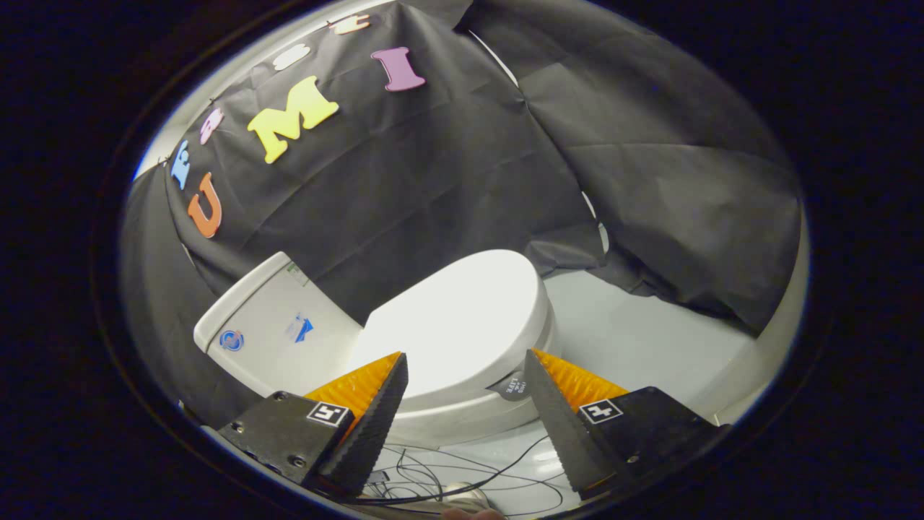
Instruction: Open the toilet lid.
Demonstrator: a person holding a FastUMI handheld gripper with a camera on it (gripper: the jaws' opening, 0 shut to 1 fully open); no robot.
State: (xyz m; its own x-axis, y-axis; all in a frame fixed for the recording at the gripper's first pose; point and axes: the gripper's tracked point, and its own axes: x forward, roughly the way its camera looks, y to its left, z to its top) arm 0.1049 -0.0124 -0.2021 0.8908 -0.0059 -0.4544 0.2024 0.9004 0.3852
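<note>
A white toilet stands ahead of me with its lid (455, 318) down flat over the seat and bowl (462, 422). Its white tank (278, 328) rises beside the lid against the black cloth wall. My gripper (465, 365) is open, its fingers spread wide, and the near edge of the lid shows in the gap between the fingertips. Neither finger touches the toilet that I can see. A small dark round sticker (511, 386) sits on the bowl rim just inside one fingertip.
Black cloth (447, 180) drapes the booth walls behind and beside the toilet. Pale grey floor (635, 339) lies open past the lid's far side. Thin black cables (447, 477) trail on the floor below the bowl, between my fingers.
</note>
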